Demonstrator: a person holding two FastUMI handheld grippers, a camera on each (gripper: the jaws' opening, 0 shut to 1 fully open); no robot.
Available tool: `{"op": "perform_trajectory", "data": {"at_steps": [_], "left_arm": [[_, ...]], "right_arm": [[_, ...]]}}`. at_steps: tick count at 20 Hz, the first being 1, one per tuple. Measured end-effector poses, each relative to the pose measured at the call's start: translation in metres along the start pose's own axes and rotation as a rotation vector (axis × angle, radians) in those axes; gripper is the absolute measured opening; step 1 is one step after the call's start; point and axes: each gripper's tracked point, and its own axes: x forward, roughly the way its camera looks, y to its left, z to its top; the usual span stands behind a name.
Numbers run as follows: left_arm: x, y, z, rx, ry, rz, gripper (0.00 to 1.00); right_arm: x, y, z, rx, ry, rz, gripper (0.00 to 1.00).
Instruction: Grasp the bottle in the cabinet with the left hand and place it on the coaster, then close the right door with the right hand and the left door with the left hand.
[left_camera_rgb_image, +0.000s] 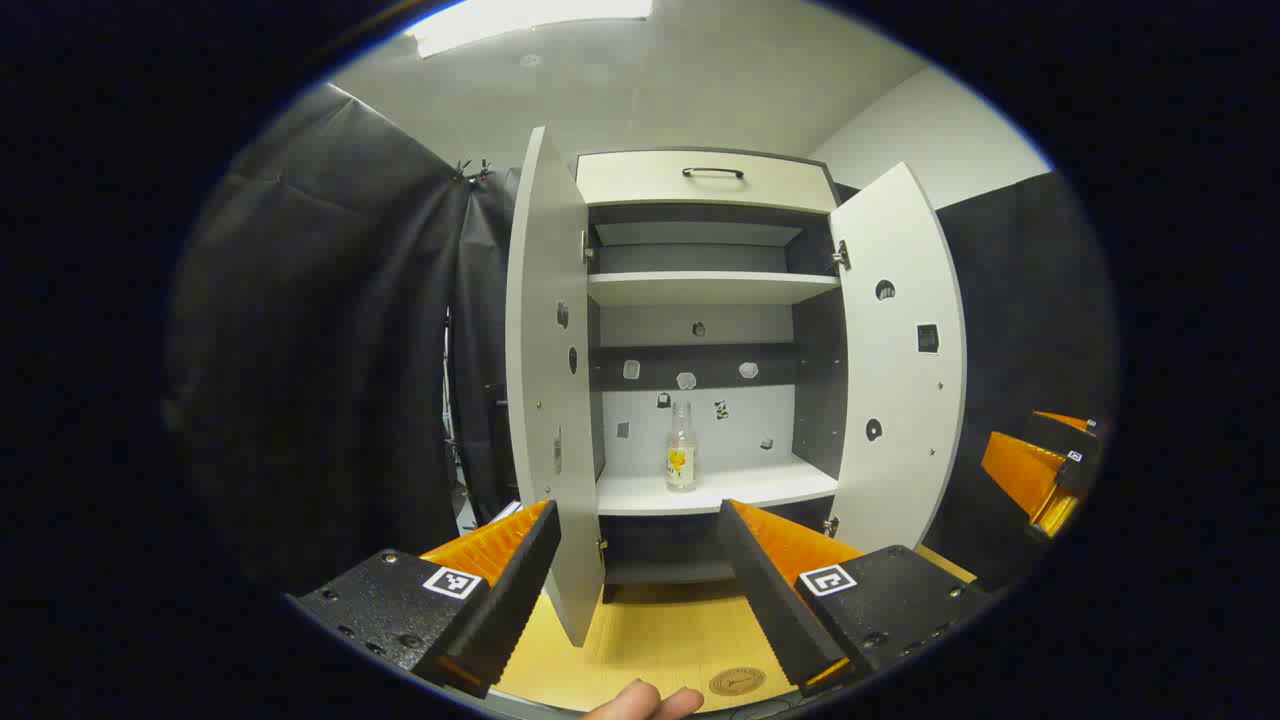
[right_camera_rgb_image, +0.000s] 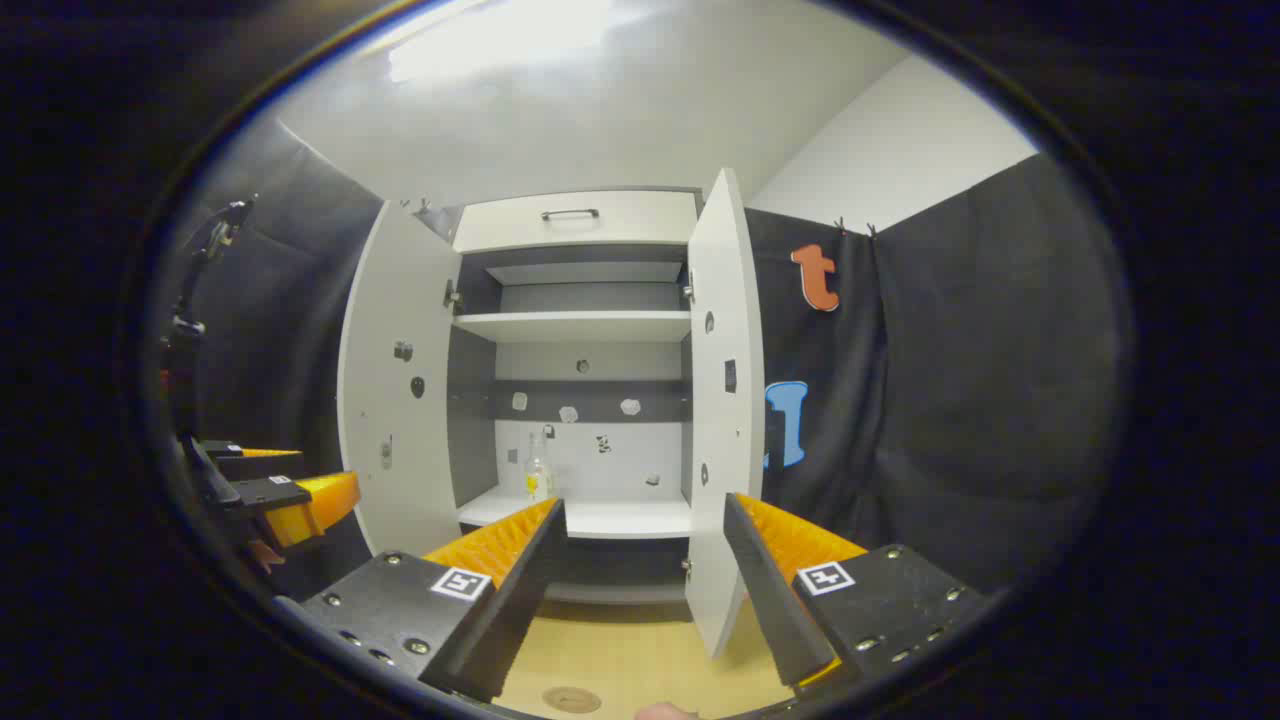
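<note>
two hand-held grippers hang in front of an open cabinet, both spread wide and holding nothing. nearest, on the wooden tabletop (left_camera_rgb_image: 650, 640), lies a round coaster (left_camera_rgb_image: 737, 681), just below the left hand-held gripper (left_camera_rgb_image: 640, 525). the right hand-held gripper (right_camera_rgb_image: 645, 520) waits beside it. farther back, the left door (left_camera_rgb_image: 545, 400) and right door (left_camera_rgb_image: 900, 360) stand swung open. on the lower shelf (left_camera_rgb_image: 720, 490) a clear bottle (left_camera_rgb_image: 681, 447) stands upright. judged, the first step is not yet begun: the left one must reach in, straddle the bottle and close.

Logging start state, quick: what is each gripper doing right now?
Left gripper: open, holding nothing; bottle stands on the cabinet shelf.
Right gripper: open, holding nothing.
</note>
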Motion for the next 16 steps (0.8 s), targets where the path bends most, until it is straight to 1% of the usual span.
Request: {"op": "perform_trajectory", "data": {"at_steps": [1,2,3,4,5,7,8,9,10,11,12,16], "left_arm": [[0.001,-0.001,0.004,0.003,-0.002,-0.004,0.99],[0.004,-0.002,0.005,0.008,-0.003,-0.011,0.99],[0.007,-0.004,0.006,0.012,0.004,-0.012,0.99],[0.011,-0.003,0.006,0.010,0.010,-0.016,0.99],[0.012,-0.004,0.007,0.004,0.013,-0.022,0.99],[0.018,-0.005,0.011,-0.001,0.012,-0.036,0.99],[0.021,-0.005,0.010,0.005,0.021,-0.043,0.99],[0.024,-0.005,0.010,0.008,0.025,-0.051,0.99],[0.027,-0.006,0.011,0.007,0.022,-0.061,0.99],[0.031,-0.004,0.012,0.007,0.019,-0.063,0.99],[0.036,-0.003,0.010,0.011,0.026,-0.064,0.99],[0.056,0.006,0.005,0.017,0.040,-0.071,0.99]], "right_arm": [[0.002,-0.002,0.005,0.007,-0.014,-0.001,0.94],[0.005,-0.004,0.009,0.009,-0.025,-0.001,0.96],[0.007,-0.004,0.012,0.012,-0.029,0.003,0.93],[0.008,-0.004,0.011,0.012,-0.026,0.002,0.95],[0.010,-0.005,0.013,0.011,-0.027,-0.003,0.93],[0.013,-0.005,0.018,-0.003,-0.037,-0.009,0.93],[0.013,-0.007,0.020,-0.012,-0.050,-0.020,0.95],[0.014,-0.007,0.022,-0.017,-0.058,-0.027,0.95],[0.015,-0.004,0.021,-0.023,-0.068,-0.027,0.95],[0.016,0.000,0.021,-0.028,-0.069,-0.019,0.93],[0.017,0.004,0.017,-0.027,-0.067,-0.014,0.95],[0.028,0.017,0.005,-0.034,-0.034,-0.017,0.95]]}}
